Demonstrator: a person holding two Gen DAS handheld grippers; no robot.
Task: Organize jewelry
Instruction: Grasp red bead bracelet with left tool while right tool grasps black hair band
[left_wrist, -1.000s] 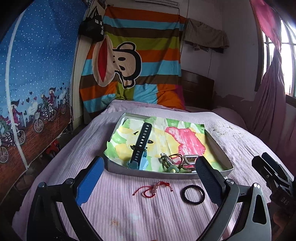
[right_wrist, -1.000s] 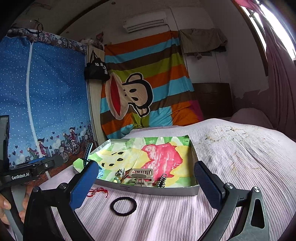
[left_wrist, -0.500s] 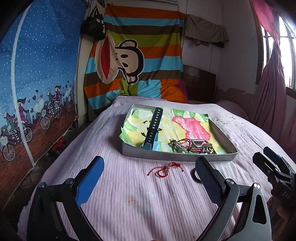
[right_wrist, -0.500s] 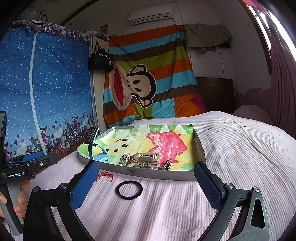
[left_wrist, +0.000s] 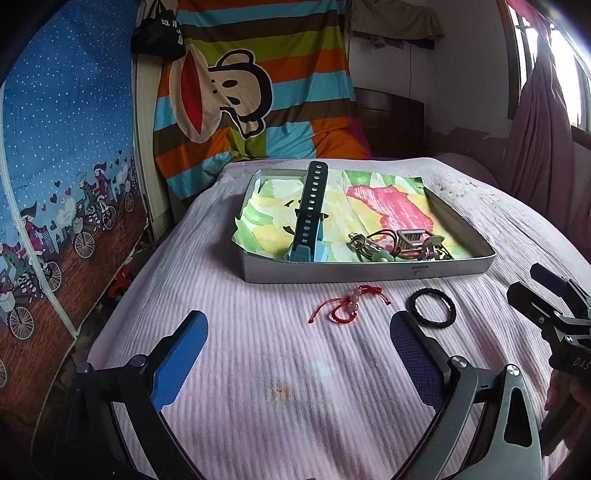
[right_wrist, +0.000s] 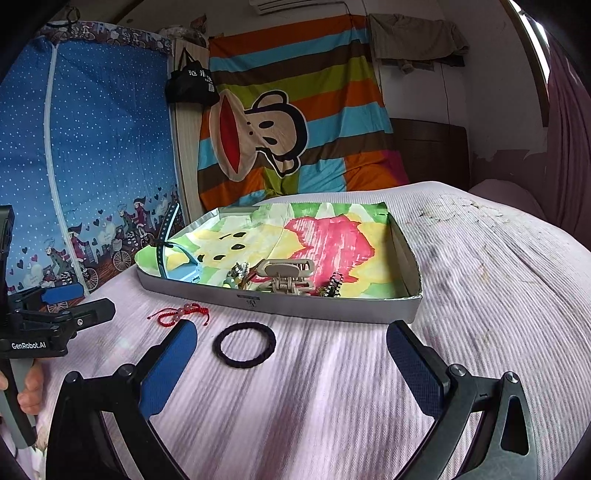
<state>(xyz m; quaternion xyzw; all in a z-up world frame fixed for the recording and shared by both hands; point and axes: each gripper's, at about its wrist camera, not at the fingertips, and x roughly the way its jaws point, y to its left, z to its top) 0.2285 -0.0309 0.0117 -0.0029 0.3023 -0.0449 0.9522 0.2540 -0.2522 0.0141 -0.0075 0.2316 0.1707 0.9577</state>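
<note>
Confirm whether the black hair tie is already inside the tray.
No, the black hair tie lies on the pink bedspread, outside the tray, beside the red bracelet.

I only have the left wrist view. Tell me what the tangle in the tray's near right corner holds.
Observer: The right wrist view shows a beige claw clip lying in the tray, close to its near wall.
Operator: Report what lies to the clip's right.
Observer: A small dark toothed clip, right beside it.
Operator: Now describe how the watch strap sits.
Observer: The watch strap does not lie flat: it tilts up at the tray's left side, and its free end stands above the rim.
</note>
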